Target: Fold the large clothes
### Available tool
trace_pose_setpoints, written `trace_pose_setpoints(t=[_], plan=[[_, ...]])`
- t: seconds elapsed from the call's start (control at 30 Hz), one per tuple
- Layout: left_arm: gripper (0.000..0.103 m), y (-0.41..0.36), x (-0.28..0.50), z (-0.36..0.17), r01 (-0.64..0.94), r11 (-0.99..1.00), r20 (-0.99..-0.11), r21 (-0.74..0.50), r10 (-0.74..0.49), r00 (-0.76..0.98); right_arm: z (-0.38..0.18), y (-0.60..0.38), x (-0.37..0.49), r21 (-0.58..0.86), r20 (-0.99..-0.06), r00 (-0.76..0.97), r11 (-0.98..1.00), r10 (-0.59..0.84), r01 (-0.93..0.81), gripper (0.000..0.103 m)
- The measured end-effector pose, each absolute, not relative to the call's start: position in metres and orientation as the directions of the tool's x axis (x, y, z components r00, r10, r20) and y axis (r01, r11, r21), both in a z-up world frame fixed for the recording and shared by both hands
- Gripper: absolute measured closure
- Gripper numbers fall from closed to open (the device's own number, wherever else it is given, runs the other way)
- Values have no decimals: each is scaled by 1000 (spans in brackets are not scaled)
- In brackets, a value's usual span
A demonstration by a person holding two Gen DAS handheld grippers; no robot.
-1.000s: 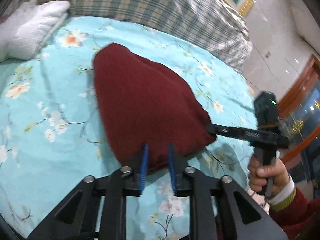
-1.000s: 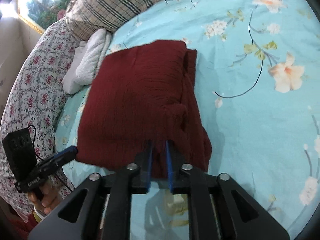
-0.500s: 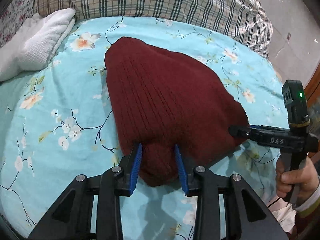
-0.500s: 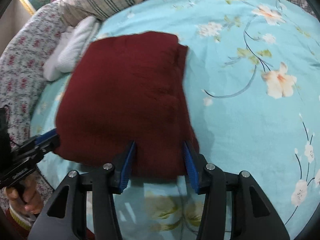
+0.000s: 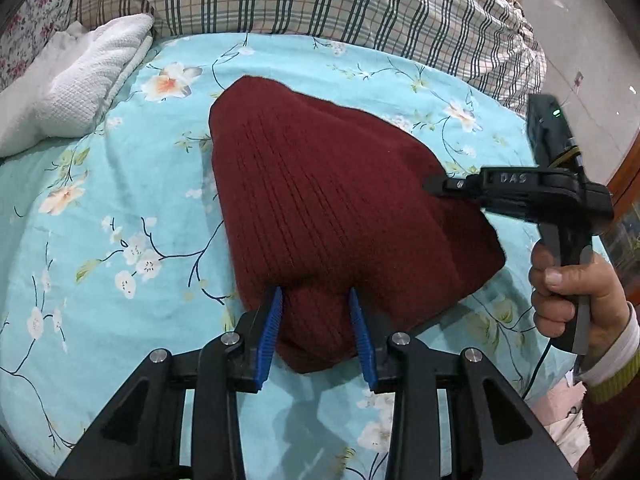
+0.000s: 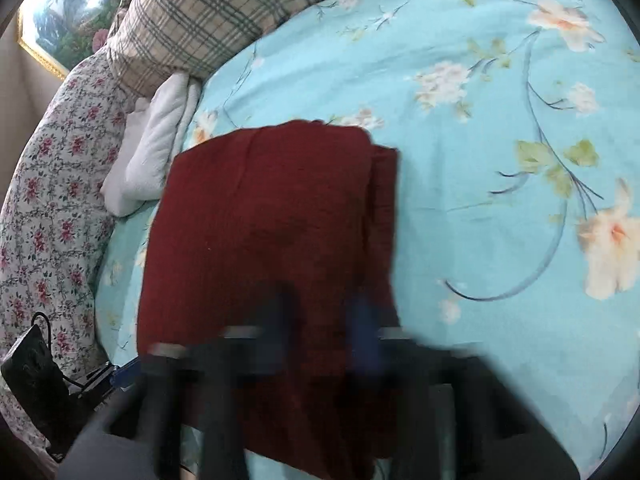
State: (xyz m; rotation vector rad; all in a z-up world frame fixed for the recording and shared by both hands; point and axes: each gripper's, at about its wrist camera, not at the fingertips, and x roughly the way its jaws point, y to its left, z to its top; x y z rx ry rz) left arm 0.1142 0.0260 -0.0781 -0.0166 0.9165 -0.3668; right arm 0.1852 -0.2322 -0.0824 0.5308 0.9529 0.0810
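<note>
A dark red knitted sweater (image 5: 320, 208) lies folded on the turquoise floral bedsheet (image 5: 100, 220); it also shows in the right wrist view (image 6: 260, 232). My left gripper (image 5: 316, 316) is open, its blue pads either side of the sweater's near corner, which lies loose between them. My right gripper (image 6: 324, 320) is blurred by motion; its jaws look open over the sweater's near edge. In the left wrist view the right gripper (image 5: 436, 186) hovers over the sweater's right side, held by a hand.
A plaid pillow (image 5: 340, 4) lies along the head of the bed, a white folded towel (image 5: 80, 80) at the far left. A floral quilt (image 6: 48, 208) lies at the left in the right wrist view. The bed edge is at the right (image 5: 560, 360).
Both grippers opened and let go of the sweater, which dropped flat on the bed. The right gripper has lifted and moved over the sweater; its view is now blurred.
</note>
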Motion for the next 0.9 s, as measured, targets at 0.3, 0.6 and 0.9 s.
trace_pose_setpoints(t=[0.3, 0.6, 0.9], plan=[[65, 5, 119, -83, 316, 944, -794, -89, -259, 550, -107, -244, 184, 463, -786, 556, 854, 272, 236, 87], [64, 6, 121, -84, 295, 952, -799, -84, -241, 551, -67, -246, 144, 447, -788, 566, 858, 242, 255, 24], [38, 18, 107, -68, 244, 956, -782, -161, -274, 560, -46, -200, 107, 254, -806, 569, 964, 166, 79, 20]])
